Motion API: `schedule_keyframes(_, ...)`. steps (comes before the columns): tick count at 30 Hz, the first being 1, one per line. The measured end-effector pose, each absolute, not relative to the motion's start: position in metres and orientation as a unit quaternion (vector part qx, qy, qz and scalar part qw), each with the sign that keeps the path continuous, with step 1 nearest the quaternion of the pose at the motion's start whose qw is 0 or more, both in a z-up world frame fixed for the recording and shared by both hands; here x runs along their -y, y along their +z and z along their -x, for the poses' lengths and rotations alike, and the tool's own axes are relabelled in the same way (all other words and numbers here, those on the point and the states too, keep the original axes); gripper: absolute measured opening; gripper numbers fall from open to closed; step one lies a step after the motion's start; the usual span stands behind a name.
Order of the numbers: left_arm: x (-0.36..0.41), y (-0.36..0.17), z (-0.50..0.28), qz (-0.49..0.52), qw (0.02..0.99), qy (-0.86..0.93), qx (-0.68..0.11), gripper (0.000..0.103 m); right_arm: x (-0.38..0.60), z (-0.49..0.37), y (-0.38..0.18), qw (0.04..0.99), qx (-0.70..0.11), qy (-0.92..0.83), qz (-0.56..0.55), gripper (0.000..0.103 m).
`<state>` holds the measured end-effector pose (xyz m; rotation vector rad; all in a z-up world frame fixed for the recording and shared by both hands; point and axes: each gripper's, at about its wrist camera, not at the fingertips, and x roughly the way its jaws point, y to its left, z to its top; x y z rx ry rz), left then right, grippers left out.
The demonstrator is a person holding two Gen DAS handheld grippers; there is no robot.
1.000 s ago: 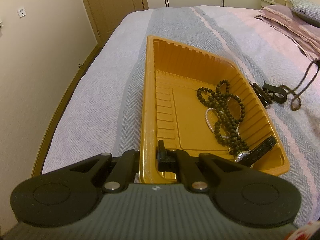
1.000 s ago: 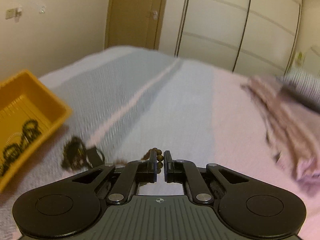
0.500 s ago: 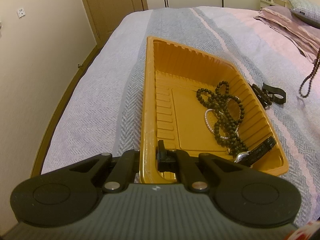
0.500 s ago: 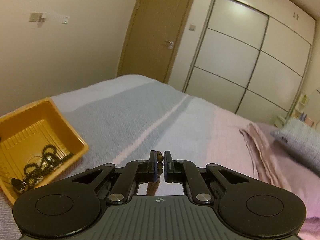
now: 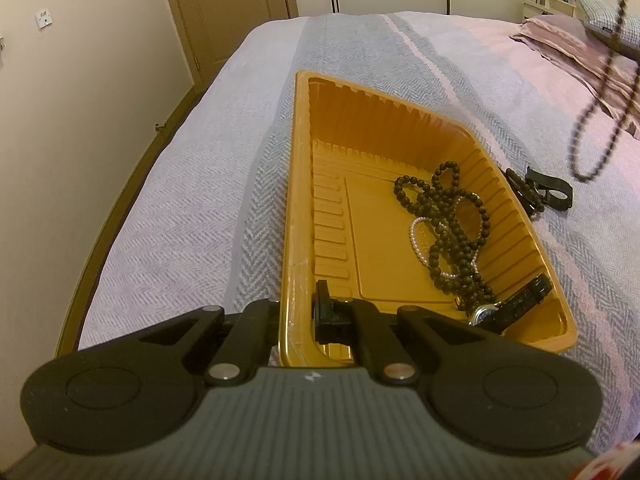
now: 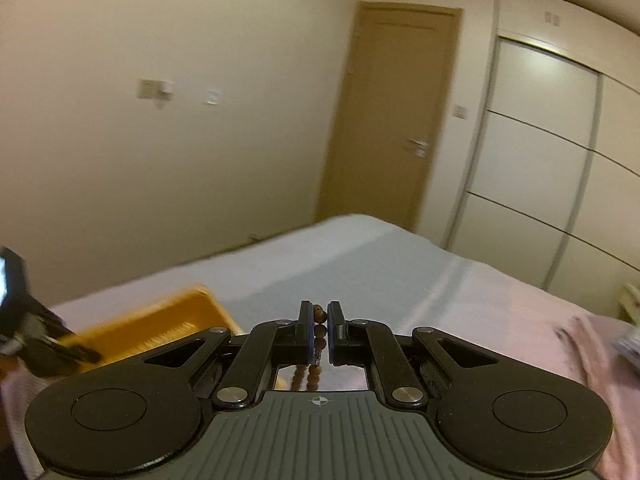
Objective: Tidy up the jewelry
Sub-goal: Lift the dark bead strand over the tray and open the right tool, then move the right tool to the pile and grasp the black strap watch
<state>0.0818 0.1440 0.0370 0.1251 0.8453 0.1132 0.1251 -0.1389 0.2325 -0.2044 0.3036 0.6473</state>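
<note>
Your left hand-held gripper (image 5: 298,312) is clamped on the near-left rim of the orange tray (image 5: 298,184): one finger sits outside the wall, the other inside, w/ the rim pinched between them. The tray rests on the bed (image 5: 192,184), long axis running away from you.

Inside the tray, toward its right wall: a dark bead necklace (image 5: 444,216) tangled in loops, a white pearl bracelet (image 5: 420,240) partly under it, and a watch w/ black strap (image 5: 516,304) in the near-right corner, well right of your left fingers.

Just outside the tray's right wall, on the bed: a dark bead bracelet (image 5: 524,192) and a black clip-like piece (image 5: 550,192), touching or nearly so; can't tell which.

Your right hand-held gripper (image 6: 319,316) is nearly closed, squeezing a brown bead strand (image 6: 319,312) btwn its pads; beads show at the tips and more hang below, seen thru the gap near the body. From the left wrist view that strand (image 5: 600,92) dangles in the air as a long loop, above and to the right of the tray, clear of the bed.

From the right wrist view the tray (image 6: 160,328) lies low-left, blurred, w/ the left unit (image 6: 36,340) at its near end.
</note>
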Motion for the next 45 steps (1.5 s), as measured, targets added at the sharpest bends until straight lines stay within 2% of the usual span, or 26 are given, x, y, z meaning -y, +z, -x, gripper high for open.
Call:
schedule_keyframes(8, -0.147, 0.036, -0.080, -0.052, 0.910, 0.052, -0.408, 0.003, 0.075, -0.128, 0.227, 0.903, -0.146, 0.387, 0.116, 0.006)
schedule_keyframes(19, -0.148, 0.035, -0.079, -0.047, 0.911, 0.052, -0.407, 0.003, 0.008, -0.151, 0.166, 0.865, -0.219, 0.436, 0.115, 0.006)
schedule_keyframes(45, -0.147, 0.034, -0.080, -0.051, 0.911, 0.051, -0.406, 0.003, 0.024, -0.177, 0.118, 0.821, -0.307, 0.476, 0.068, 0.007)
